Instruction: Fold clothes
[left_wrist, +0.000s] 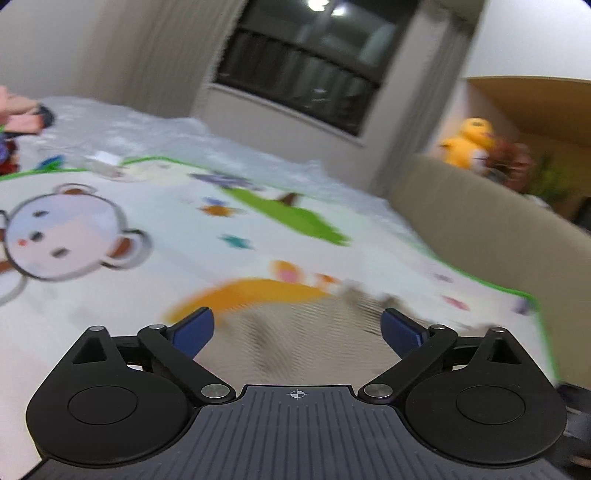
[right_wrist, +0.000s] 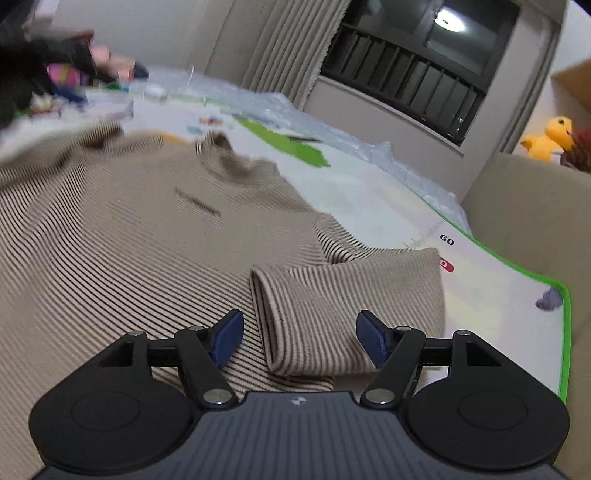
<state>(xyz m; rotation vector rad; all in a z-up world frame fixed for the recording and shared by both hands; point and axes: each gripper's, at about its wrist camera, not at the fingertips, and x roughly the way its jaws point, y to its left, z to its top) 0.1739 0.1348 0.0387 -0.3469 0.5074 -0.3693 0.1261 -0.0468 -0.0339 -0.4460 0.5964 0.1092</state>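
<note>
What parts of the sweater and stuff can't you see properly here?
- Sweater: right view, left side cut off by the edge; chest lettering too blurred to read.
- Sweater: left view, motion-blurred, partly hidden behind the left gripper.
- Pile of things: right view, too blurry to identify.

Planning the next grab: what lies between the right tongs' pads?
The sweater's folded sleeve, its cuff end, lies between the open right tongs, in the right wrist view.

Sweater (right_wrist: 155, 236) spread on play mat (right_wrist: 491, 280) at frame centre-left, sleeve (right_wrist: 351, 306) folded across lower centre, sofa (right_wrist: 535, 206) at right.
</note>
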